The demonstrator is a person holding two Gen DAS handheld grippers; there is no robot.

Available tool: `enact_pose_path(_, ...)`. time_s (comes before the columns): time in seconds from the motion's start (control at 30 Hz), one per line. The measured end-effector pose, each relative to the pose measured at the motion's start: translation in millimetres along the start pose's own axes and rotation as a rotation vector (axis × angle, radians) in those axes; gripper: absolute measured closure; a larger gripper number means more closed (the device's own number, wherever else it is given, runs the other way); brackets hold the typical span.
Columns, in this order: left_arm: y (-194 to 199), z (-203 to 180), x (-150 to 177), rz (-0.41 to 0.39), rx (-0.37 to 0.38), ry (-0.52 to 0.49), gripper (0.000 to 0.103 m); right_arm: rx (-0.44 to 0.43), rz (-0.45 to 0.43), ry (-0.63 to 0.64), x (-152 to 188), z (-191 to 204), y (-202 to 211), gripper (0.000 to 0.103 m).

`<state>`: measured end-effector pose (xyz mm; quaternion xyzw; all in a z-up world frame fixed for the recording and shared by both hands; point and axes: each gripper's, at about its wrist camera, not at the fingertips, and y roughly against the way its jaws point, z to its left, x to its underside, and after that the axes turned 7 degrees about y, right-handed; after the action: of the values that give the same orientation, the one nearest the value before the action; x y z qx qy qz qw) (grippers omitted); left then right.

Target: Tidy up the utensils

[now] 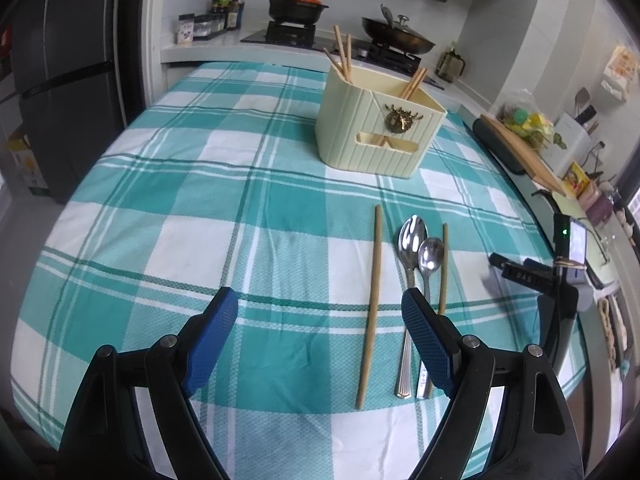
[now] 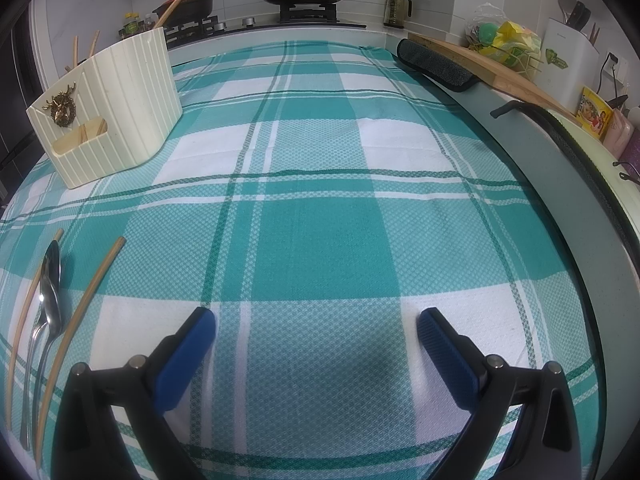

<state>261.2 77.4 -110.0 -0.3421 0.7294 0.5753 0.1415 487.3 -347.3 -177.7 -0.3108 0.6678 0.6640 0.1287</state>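
my left gripper [image 1: 320,300] hangs spread wide and empty at the bottom of its frame, its right blue pad [image 1: 426,344] covering part of the handles. my right gripper [image 2: 316,322] is likewise released, over bare teal-and-white checked tablecloth [image 2: 320,208]. just beyond the left pad, right of centre, lie two polished steel spoons [image 1: 418,248] touching side by side between two slim bamboo chopsticks [image 1: 372,300]. i judge the spoons light, stiff and slippery, best pinched mid-handle; the chopsticks thin and prone to roll. farther, upper centre, stands the cream ribbed plastic utensil holder [image 1: 360,120], chopsticks already inside.
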Motion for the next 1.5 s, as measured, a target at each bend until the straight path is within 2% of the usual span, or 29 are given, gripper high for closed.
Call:
enact_pose_path(0.97, 0, 1, -1, -0.008, 0.002, 0.008, 0.018, -0.001, 0.0, 0.001, 0, 0, 0, 0.0)
enact_pose_path(1.23, -2, 23, 8, -0.013, -0.027, 0.038, 0.018, -0.001, 0.0, 0.001, 0, 0, 0, 0.0)
enact_pose_path(1.4, -7, 37, 17, -0.001, -0.065, 0.021, 0.018, -0.001, 0.0, 0.001, 0, 0, 0, 0.0)
enact_pose_path(1.5, -14, 38, 20, 0.014, -0.062, -0.01, 0.018, -0.001, 0.0, 0.001, 0, 0, 0, 0.0)
